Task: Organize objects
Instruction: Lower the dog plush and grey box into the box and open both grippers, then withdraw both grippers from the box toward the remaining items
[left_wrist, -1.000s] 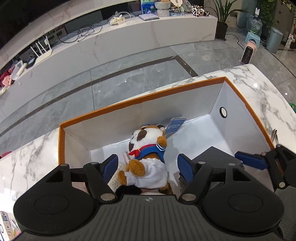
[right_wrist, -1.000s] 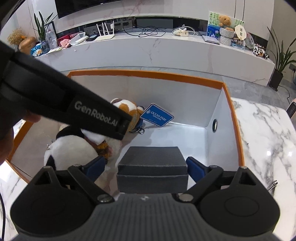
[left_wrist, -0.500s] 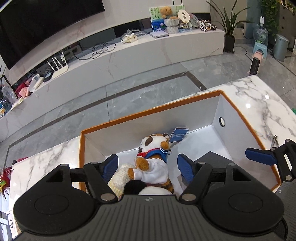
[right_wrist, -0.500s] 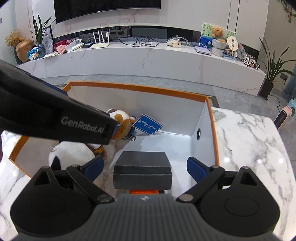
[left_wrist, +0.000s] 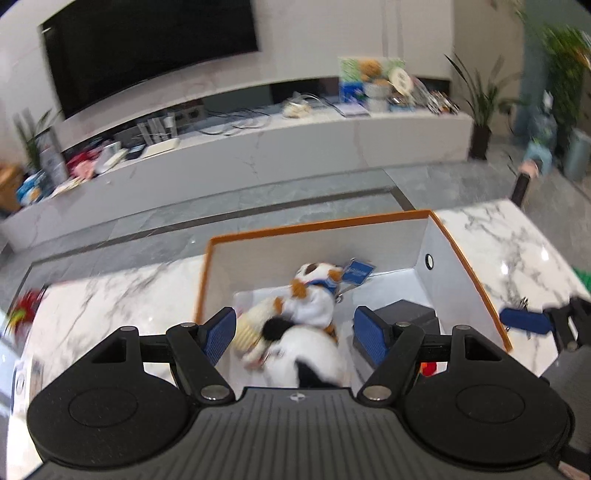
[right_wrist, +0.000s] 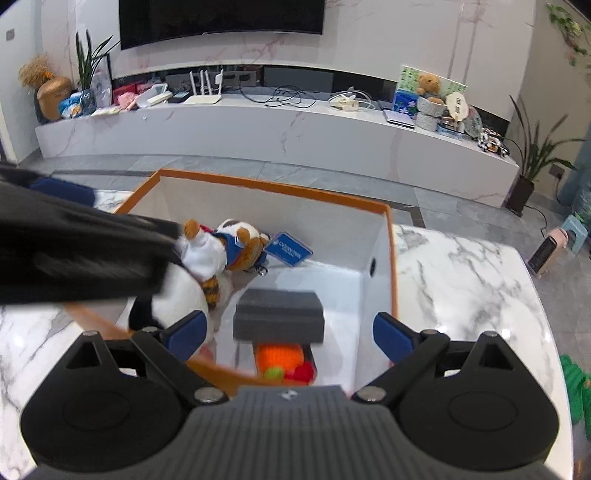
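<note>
An orange-rimmed white box (left_wrist: 476, 280) (right_wrist: 391, 258) stands on the marble table. Inside lie a brown and white plush in a white shirt (left_wrist: 314, 295) (right_wrist: 229, 251) with a blue tag (right_wrist: 290, 253), a black and white plush (left_wrist: 306, 362) (right_wrist: 177, 295), a cream knitted toy (left_wrist: 251, 328), a dark grey case (left_wrist: 406, 317) (right_wrist: 279, 314) and an orange knitted toy (right_wrist: 280, 356). My left gripper (left_wrist: 295, 332) hovers open above the plush toys, holding nothing. Above the grey case, my right gripper (right_wrist: 290, 334) is open too, its pads clear of the case.
White marble tabletop (right_wrist: 461, 288) surrounds the box. A green object (right_wrist: 576, 376) lies at its right edge and a red feathery thing (left_wrist: 22, 310) at its left. Beyond the grey floor runs a long white TV bench (right_wrist: 277, 125). A small heater (right_wrist: 546, 254) stands on the floor.
Both grippers have drawn back and upward from the box, so more of the room and table shows. The orange knitted toy near the grey case has come into view. Nothing was grasped.
</note>
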